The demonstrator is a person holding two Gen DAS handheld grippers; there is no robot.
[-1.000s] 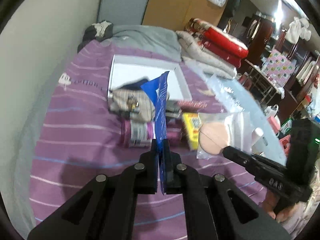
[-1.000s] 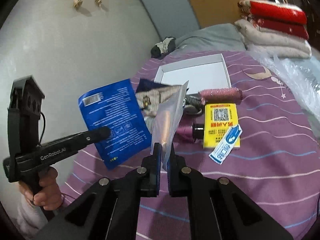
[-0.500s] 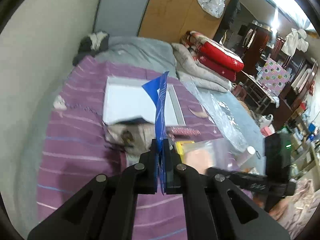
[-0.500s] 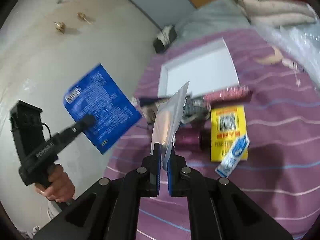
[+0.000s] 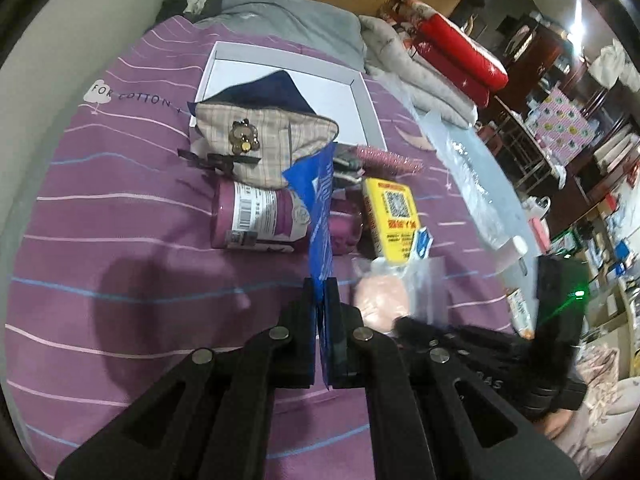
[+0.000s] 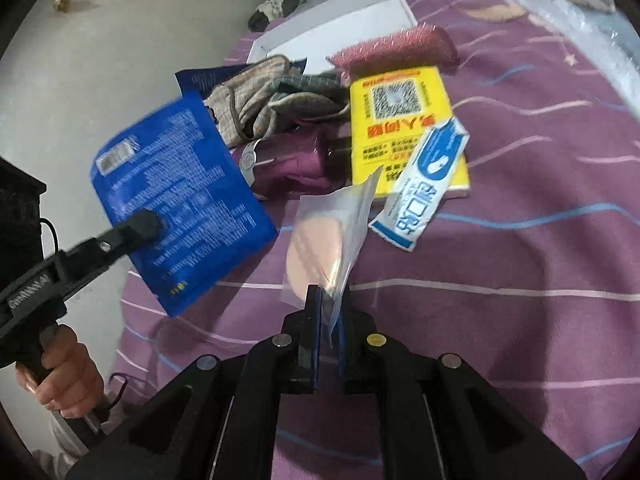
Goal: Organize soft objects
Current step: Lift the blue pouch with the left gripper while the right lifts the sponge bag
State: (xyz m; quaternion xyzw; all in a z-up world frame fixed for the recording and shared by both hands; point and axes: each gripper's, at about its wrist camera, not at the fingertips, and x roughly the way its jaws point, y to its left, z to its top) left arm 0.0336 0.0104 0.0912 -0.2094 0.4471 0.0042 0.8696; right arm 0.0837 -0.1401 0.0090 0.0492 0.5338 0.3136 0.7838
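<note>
Over purple striped bedding [image 5: 120,216], your left gripper [image 5: 320,300] clamps the blue packet [image 6: 180,196], while your right gripper's [image 6: 330,300] jaws have just been parting around the clear puff bag [image 6: 324,240].

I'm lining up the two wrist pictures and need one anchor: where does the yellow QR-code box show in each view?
Left wrist view: the yellow QR-code box lies right of centre on the purple bedsheet, right of the blue packet.
Right wrist view: the box sits upper centre, a white-and-blue sachet overlapping its lower right corner.
Shared landmark: the white tray beyond it.
</note>
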